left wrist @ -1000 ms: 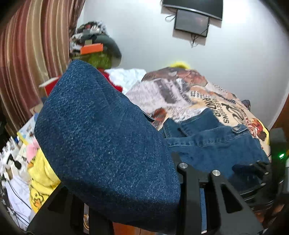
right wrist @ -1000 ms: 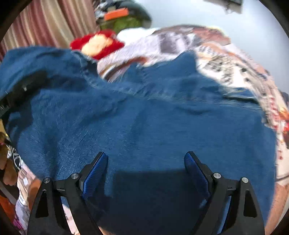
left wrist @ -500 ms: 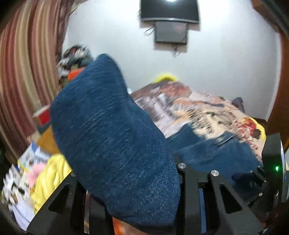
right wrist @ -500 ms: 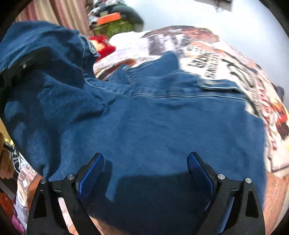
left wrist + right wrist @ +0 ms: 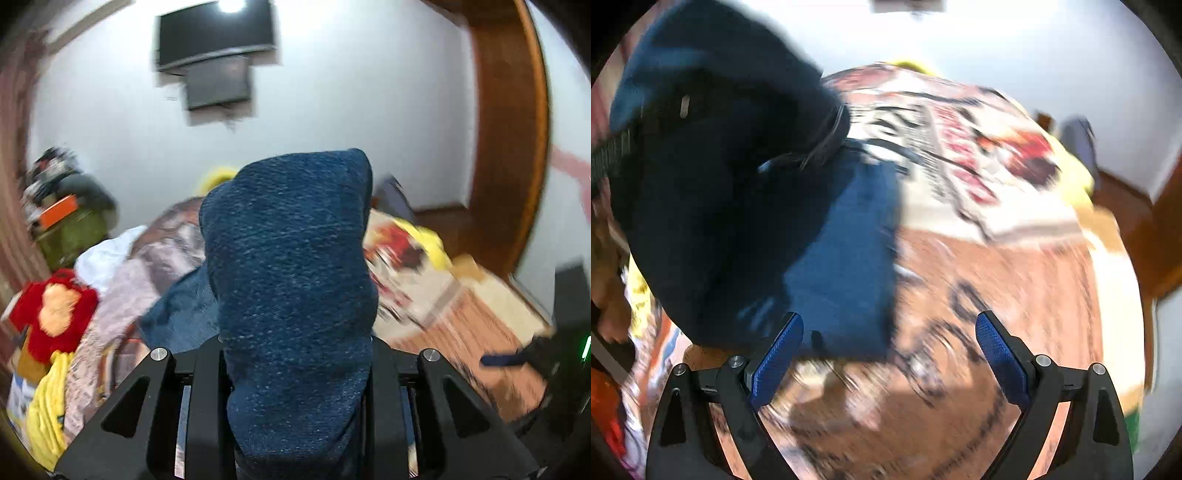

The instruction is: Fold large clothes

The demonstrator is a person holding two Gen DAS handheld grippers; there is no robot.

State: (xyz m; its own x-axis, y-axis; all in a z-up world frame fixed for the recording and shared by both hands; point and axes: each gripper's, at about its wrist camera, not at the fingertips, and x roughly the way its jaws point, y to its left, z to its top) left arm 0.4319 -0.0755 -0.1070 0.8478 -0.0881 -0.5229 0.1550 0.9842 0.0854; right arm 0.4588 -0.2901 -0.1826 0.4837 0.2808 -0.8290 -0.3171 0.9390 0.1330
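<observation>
A large pair of blue denim jeans is bunched in my left gripper, whose jaws are shut on the cloth and hold a fold up in front of the camera. In the right wrist view the jeans hang as a dark raised mass at the left, with a lower part lying on the printed bedspread. My right gripper is open and empty, its blue pads just in front of the jeans' near edge, above the bed.
The bed holds a printed bedspread. A red plush toy, yellow cloth and white cloth lie at the left. A wall screen hangs behind, a wooden door frame stands at the right.
My left gripper has lifted the jeans and swung to the right over the bed. The right gripper, open throughout, has drawn back off the denim; bare bedspread now lies between its pads.
</observation>
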